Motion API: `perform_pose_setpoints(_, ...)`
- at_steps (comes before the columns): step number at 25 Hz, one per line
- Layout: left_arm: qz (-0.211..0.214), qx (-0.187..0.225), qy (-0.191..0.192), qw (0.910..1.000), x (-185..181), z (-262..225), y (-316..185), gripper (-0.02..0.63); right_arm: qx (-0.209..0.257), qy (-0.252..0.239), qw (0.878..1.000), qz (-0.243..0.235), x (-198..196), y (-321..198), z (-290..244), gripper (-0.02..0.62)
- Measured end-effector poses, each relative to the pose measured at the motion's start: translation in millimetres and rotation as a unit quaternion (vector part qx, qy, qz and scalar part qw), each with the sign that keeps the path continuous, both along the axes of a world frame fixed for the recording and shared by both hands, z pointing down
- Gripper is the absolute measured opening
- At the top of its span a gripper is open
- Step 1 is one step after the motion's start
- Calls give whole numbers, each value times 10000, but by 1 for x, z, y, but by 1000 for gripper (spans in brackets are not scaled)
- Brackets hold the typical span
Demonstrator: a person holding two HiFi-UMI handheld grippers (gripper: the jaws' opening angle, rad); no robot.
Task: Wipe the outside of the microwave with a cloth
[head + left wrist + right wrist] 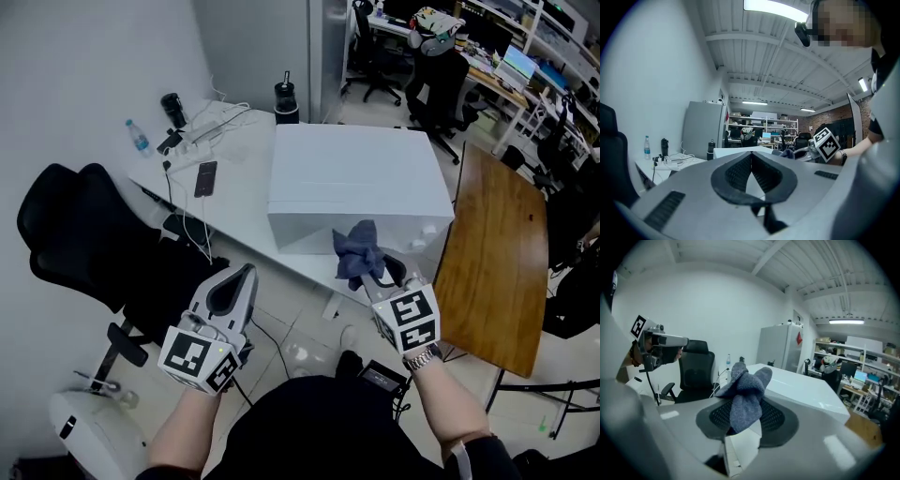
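Office room with white walls, desks and shelving at the far end, seen from above by a person holding a gripper in each hand. Right gripper (745, 414) has its jaws clamped on a bunched blue-grey cloth (744, 392), which sticks up out of the pads in loose folds. In the head view the cloth sits in front of the near face of the microwave (352, 183), close to its lower right corner; whether it touches that face cannot be told. The microwave is a plain white box standing on a white table (239, 211).

Left gripper (246, 274) is low and to the left, apart from the microwave, with its jaws pressed together and nothing between them.

On the table to the left of the microwave lie a dark phone (205, 178), a tangle of white cables (208, 127) and a small water bottle (139, 138); a black flask (286, 101) stands behind the microwave's left corner. A brown wooden table (492, 253) adjoins on the right, and a black office chair (84, 234) stands at the left.
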State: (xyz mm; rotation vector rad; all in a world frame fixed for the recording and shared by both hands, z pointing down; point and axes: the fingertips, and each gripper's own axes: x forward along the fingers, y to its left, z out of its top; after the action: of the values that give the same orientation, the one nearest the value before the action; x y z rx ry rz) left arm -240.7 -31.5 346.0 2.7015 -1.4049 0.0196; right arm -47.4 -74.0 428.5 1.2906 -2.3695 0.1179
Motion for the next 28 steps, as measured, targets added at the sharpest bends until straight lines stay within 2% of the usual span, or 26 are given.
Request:
perform_pose_setpoints(6,-461,-72,-82,9989,-42,4,21,5,-260,4,9968,-755,-90,-12,33,123)
perform_pose_setpoints(13,-964,-163,-170,9951,-87,9,35,5,-605,68,9927,-1040,-151,-40,73,123)
perform_pose_setpoints(20,-1171,-164,-234,9927,-109,9,38,5,-833,104,9928,-854,-170,-71,98,123)
perform_pose_setpoints(28,-1117,-159,-249,9933,-110,8,32,5,-879,102,9946,-543,-167,-90,106,123)
